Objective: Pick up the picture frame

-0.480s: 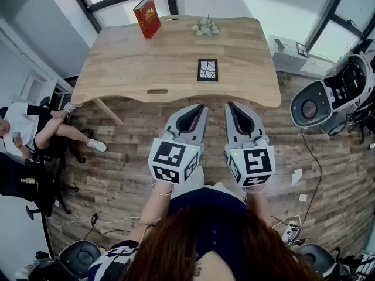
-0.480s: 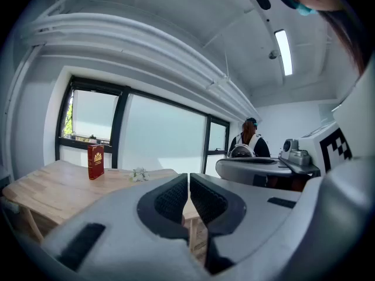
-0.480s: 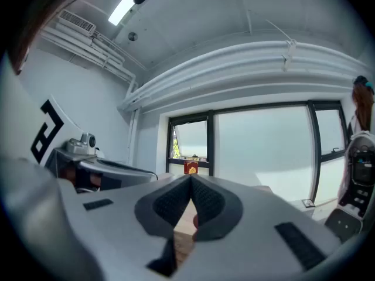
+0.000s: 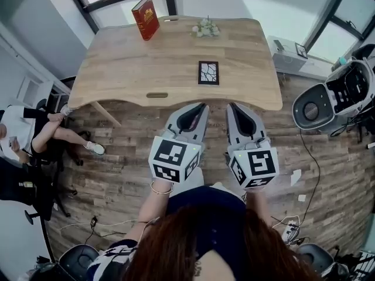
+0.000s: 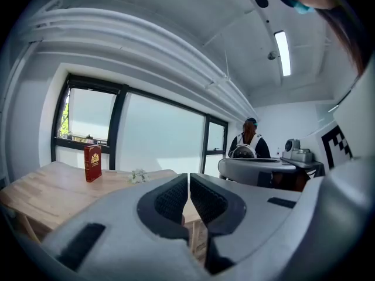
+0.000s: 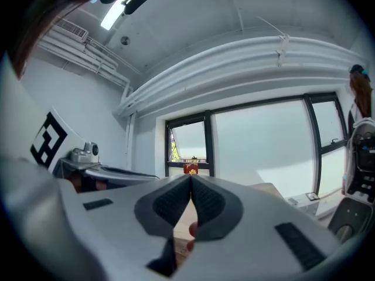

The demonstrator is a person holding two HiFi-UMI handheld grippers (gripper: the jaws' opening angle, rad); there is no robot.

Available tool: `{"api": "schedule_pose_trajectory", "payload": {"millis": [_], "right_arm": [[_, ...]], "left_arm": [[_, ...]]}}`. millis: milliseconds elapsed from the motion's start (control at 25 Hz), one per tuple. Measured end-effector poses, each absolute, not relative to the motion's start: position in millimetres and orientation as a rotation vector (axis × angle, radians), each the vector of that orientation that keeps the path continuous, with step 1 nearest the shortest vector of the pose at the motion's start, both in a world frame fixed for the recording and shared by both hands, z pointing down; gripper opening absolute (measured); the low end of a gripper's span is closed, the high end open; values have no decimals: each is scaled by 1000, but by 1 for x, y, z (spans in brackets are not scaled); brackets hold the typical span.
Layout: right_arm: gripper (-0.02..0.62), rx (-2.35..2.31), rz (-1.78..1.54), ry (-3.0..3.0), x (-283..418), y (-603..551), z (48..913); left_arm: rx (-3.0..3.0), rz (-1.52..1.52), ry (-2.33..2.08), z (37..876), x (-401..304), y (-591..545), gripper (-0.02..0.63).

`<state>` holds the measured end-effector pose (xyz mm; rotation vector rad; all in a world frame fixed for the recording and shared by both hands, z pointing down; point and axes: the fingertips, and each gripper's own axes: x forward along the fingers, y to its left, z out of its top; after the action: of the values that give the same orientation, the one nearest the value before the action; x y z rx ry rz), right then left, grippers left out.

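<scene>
A small black picture frame [image 4: 208, 72] lies flat near the front middle of a wooden table [image 4: 135, 63]. Both grippers hover side by side over the floor, short of the table's front edge. My left gripper [image 4: 202, 107] is shut with nothing between its jaws; its tips meet in the left gripper view [image 5: 188, 175]. My right gripper [image 4: 231, 106] is shut and empty too, its jaws touching at the tips [image 6: 191, 177]. The frame sits beyond and between the two grippers. In both gripper views the jaws hide the frame.
A red book [image 4: 146, 17] stands at the table's back left, and a small white flower bunch [image 4: 205, 27] sits at the back middle. A person [image 4: 35, 136] sits left of the table. White machines [image 4: 337, 98] stand at the right. Cables [image 4: 310, 174] trail over the wooden floor.
The scene has shifted only slightly in the head view; both grippers stay shut in about the same place before the table.
</scene>
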<state>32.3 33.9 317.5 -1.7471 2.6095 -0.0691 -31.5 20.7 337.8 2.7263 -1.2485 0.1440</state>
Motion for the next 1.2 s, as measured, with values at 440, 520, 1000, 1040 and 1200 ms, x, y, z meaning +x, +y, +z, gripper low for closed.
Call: {"api": "schedule_pose_trajectory", "payload": {"millis": [440, 520, 1000, 1040, 1200], "right_arm": [[26, -1812, -107, 2567, 19, 1, 321], [26, -1824, -105, 2561, 18, -3, 321], [26, -1862, -135, 2542, 27, -35, 330], [26, -1864, -140, 2543, 29, -40, 332], [26, -1869, -143, 2550, 31, -58, 335]], "left_arm": [[2734, 147, -1169, 348, -43, -13, 35], [2734, 148, -1158, 349, -43, -18, 35], [2721, 174, -1120, 361, -32, -51, 35], [2717, 180, -1123, 364, -31, -55, 35], [2703, 191, -1140, 368, -31, -72, 35]]}}
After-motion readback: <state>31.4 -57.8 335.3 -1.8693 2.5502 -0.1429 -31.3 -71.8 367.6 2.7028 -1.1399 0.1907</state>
